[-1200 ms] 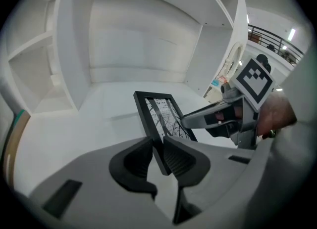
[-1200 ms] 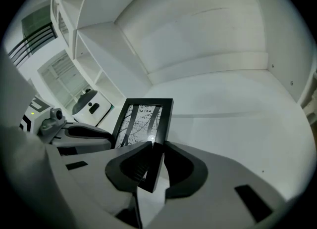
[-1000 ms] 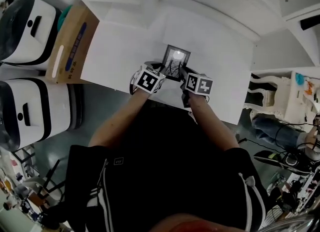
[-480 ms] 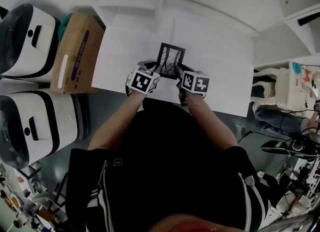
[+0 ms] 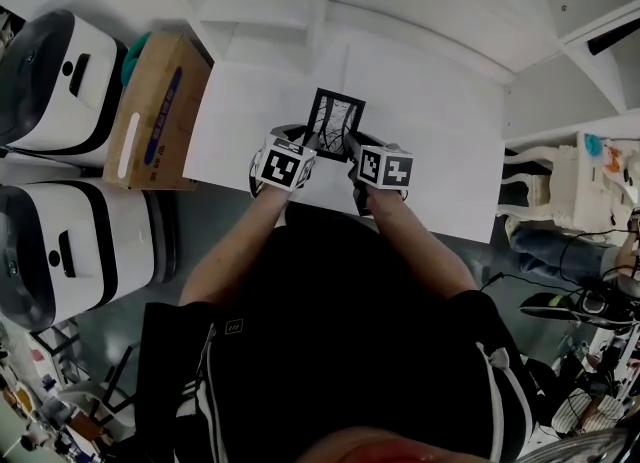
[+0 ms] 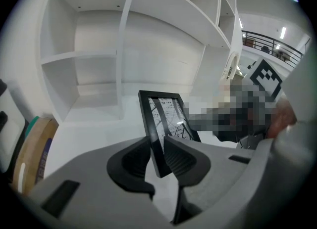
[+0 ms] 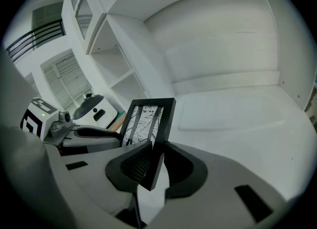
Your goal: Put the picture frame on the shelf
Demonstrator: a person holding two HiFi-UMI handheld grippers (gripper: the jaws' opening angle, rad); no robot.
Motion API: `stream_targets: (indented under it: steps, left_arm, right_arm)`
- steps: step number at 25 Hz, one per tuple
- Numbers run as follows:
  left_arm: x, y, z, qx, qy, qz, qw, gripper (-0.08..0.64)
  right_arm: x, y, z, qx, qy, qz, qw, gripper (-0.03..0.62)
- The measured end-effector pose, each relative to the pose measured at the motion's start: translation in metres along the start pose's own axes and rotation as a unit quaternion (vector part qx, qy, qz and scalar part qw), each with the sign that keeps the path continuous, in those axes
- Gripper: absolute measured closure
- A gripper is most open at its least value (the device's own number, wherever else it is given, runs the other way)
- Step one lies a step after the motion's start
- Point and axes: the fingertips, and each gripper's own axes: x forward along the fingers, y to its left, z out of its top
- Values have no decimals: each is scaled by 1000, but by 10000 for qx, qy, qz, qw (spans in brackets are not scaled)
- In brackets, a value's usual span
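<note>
A black picture frame (image 5: 334, 122) with a line drawing behind glass is held up above the white table (image 5: 440, 151), tilted back toward the shelf. My left gripper (image 5: 308, 141) is shut on its left edge, and the frame (image 6: 163, 119) passes between those pads. On the opposite side my right gripper (image 5: 352, 149) is shut on the right edge, with the frame (image 7: 148, 119) pinched between its pads. The white shelf unit (image 5: 300, 1) stands just beyond the table, its compartments (image 6: 94, 69) bare.
A cardboard box (image 5: 150, 111) sits left of the table. Two white machines with black trim (image 5: 60, 61) stand further left on the floor. A white cart (image 5: 580, 171) and cables lie to the right. The shelf's upright divider (image 6: 124, 50) splits its compartments.
Both grippers have lifted the frame off the table and carried it a little toward the shelf; it has gone from lying nearly flat to standing more upright.
</note>
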Motion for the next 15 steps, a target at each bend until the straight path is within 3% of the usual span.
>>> stream_targets:
  steps: [15]
  left_arm:
    - [3,8,-17,-281,201,676,9971,483]
  right_arm:
    - [10,3,-6,-344,184,503,9980,506]
